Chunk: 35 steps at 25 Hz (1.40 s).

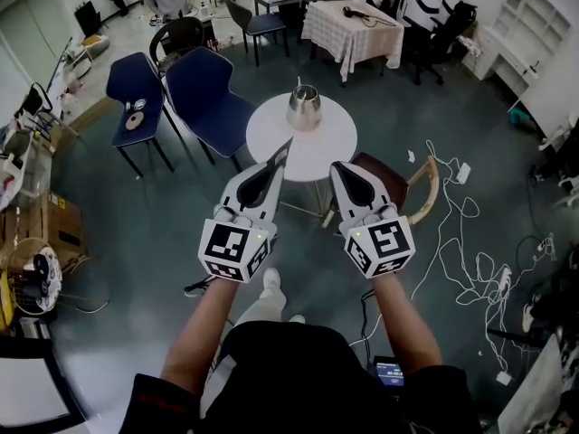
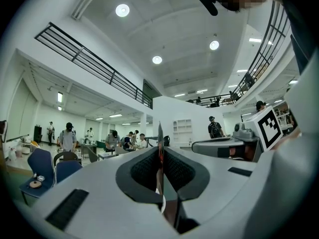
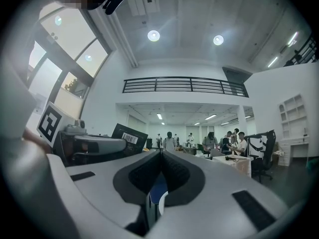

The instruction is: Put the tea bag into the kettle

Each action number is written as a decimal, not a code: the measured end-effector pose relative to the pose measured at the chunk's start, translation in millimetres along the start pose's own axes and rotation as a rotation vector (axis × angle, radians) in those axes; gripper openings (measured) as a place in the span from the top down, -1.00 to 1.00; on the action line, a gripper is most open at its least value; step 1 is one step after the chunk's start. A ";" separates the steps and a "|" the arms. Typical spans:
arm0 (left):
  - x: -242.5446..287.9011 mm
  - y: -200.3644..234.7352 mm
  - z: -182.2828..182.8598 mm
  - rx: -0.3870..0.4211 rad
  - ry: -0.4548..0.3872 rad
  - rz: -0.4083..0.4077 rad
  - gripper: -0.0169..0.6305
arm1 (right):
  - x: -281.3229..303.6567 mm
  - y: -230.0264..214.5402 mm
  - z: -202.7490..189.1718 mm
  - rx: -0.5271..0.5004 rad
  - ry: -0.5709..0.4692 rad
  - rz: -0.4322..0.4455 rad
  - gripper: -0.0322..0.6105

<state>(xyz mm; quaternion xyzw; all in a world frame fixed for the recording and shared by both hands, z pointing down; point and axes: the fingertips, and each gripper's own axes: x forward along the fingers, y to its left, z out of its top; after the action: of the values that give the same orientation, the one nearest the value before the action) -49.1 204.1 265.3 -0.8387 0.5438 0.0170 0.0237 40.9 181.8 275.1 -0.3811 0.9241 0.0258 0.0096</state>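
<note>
Tea bag, a thin flat sachet seen edge-on (image 2: 160,139): pinched in your left gripper (image 2: 160,156), not yet at the kettle.

From the left: two dark blue padded chairs (image 1: 210,98) stand just beside the round white table (image 1: 270,136). Your left gripper (image 1: 282,156) is held raised and aimed at the table. Its jaws are clamped on the sachet's lower part, so the upper edge stands free above the tips, probably to let it drop cleanly. The squat silver metal kettle (image 1: 304,107) sits near the table's far edge, well apart from both grippers; you cannot tell here whether its mouth is uncovered. Your right gripper (image 1: 336,167) is level beside the left with its jaws pressed together on nothing (image 3: 160,156), so it is free to steady the kettle or lift a lid. The brown wooden chair (image 1: 403,188) is tucked in on the right.
</note>
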 end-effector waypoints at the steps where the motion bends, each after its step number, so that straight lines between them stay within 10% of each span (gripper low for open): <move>1: 6.1 4.1 -0.9 -0.001 -0.001 -0.001 0.86 | 6.0 -3.9 -1.1 0.000 0.001 -0.001 0.84; 35: 145.4 184.1 -26.9 -0.063 0.011 -0.053 0.86 | 212.0 -70.9 -19.9 -0.031 0.073 -0.057 0.84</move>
<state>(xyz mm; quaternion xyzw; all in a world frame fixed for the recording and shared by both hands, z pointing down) -157.7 -5.0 280.3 -0.8532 0.5208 0.0290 -0.0053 -59.4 -18.7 284.1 -0.4081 0.9121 0.0258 -0.0294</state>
